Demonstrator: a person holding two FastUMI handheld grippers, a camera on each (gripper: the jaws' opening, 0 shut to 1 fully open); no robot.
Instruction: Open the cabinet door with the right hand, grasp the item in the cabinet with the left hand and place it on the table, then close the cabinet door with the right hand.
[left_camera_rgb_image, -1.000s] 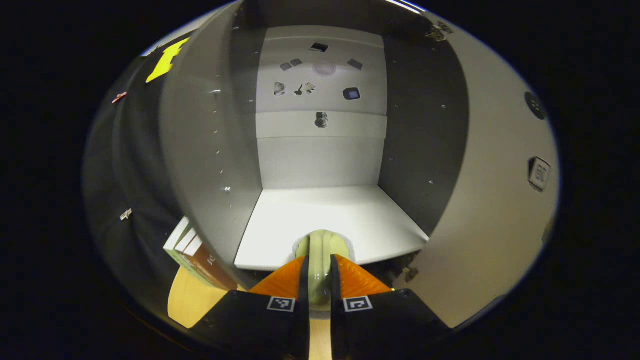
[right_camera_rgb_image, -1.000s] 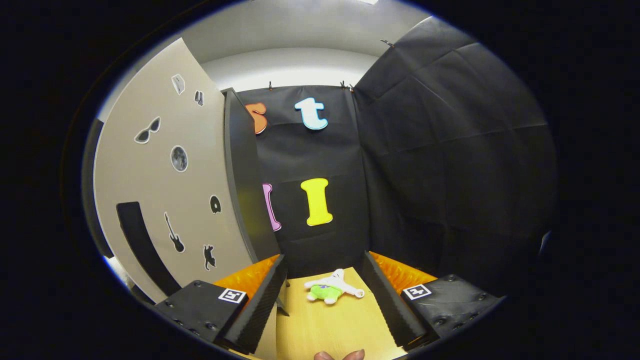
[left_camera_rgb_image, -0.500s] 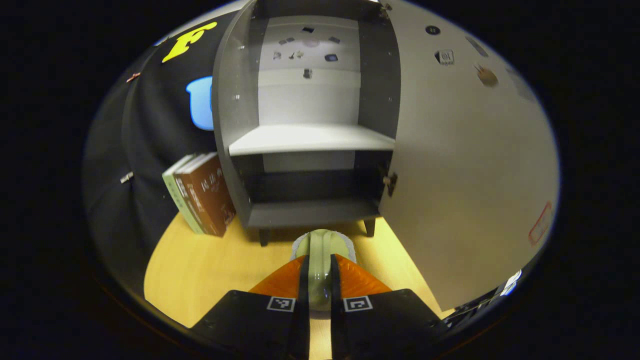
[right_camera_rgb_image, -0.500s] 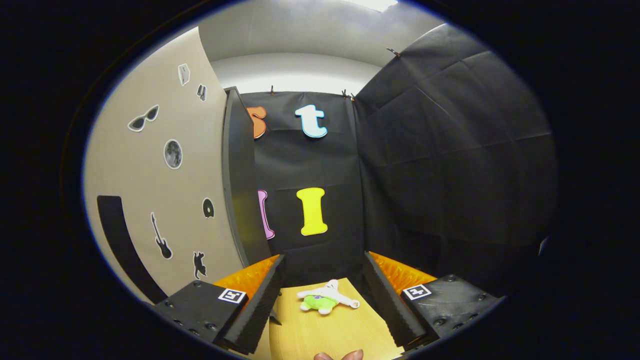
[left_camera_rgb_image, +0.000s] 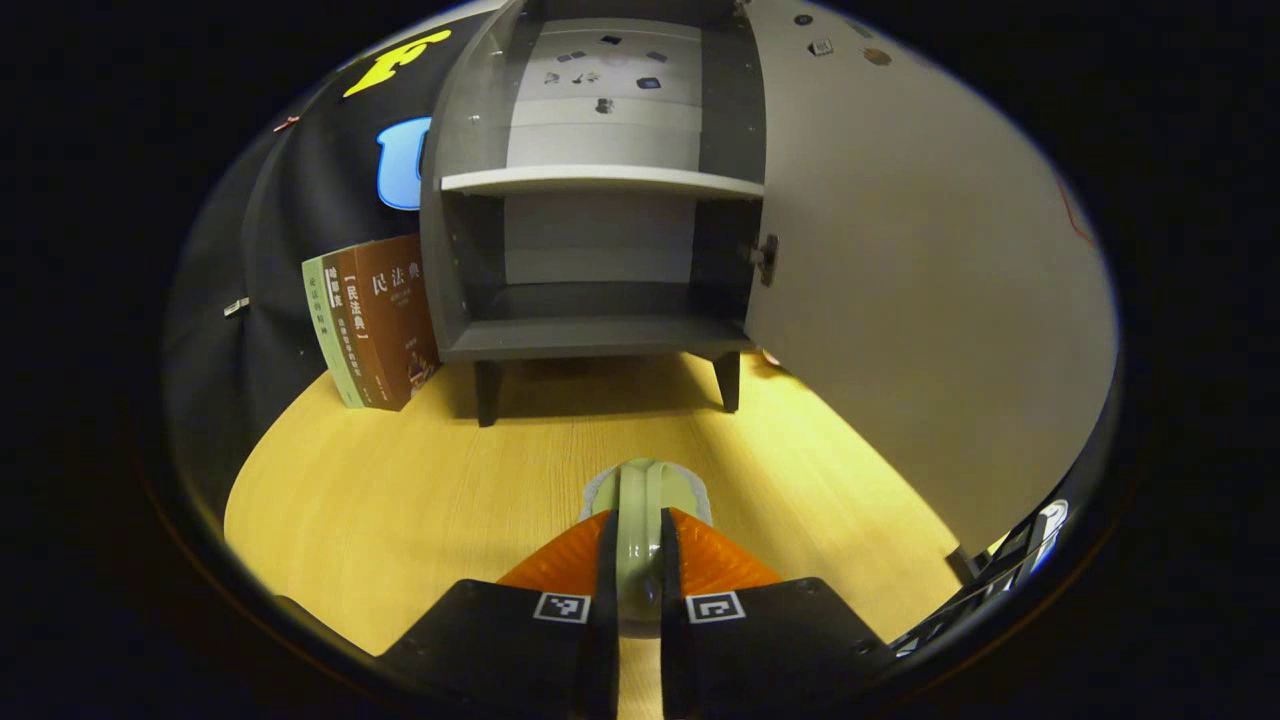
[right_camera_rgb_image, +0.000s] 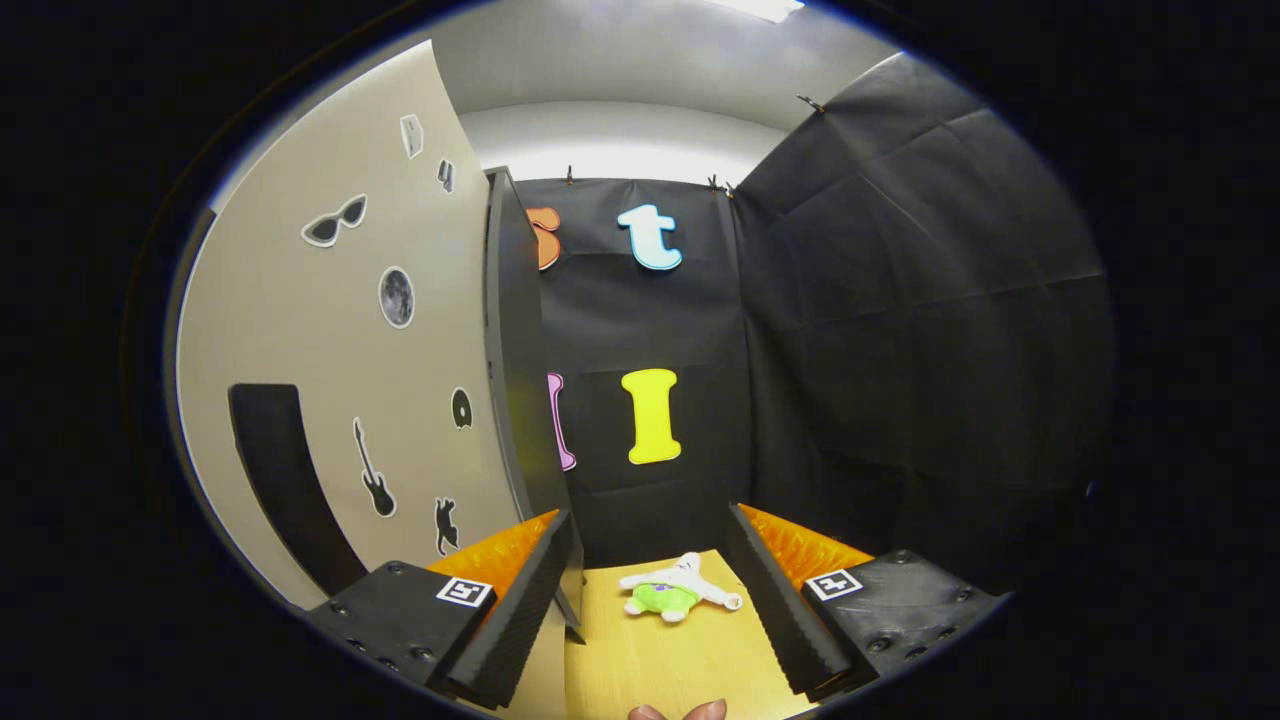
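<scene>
In the left gripper view, my left gripper (left_camera_rgb_image: 640, 520) is shut on a pale green rounded item (left_camera_rgb_image: 641, 487), held just above the wooden table (left_camera_rgb_image: 400, 490). Beyond it stands the grey cabinet (left_camera_rgb_image: 590, 336) with its door (left_camera_rgb_image: 900, 280) swung open to the right; its white shelf (left_camera_rgb_image: 600, 181) and bottom compartment hold nothing. In the right gripper view, my right gripper (right_camera_rgb_image: 650, 560) is open with nothing between its fingers. It sits beside the door's outer face (right_camera_rgb_image: 330, 380), which carries stickers and a black handle (right_camera_rgb_image: 275, 470).
Several books (left_camera_rgb_image: 375, 320) lean against the cabinet's left side. A small green and white plush toy (right_camera_rgb_image: 670, 595) lies on the table (right_camera_rgb_image: 660, 660) ahead of the right gripper. Black cloth walls close in the back and right. Fingertips of a hand (right_camera_rgb_image: 680, 712) show at the bottom edge.
The left gripper has drawn back out of the cabinet from the shelf and dropped low over the table, still holding the pale green item. The right gripper has barely shifted.
</scene>
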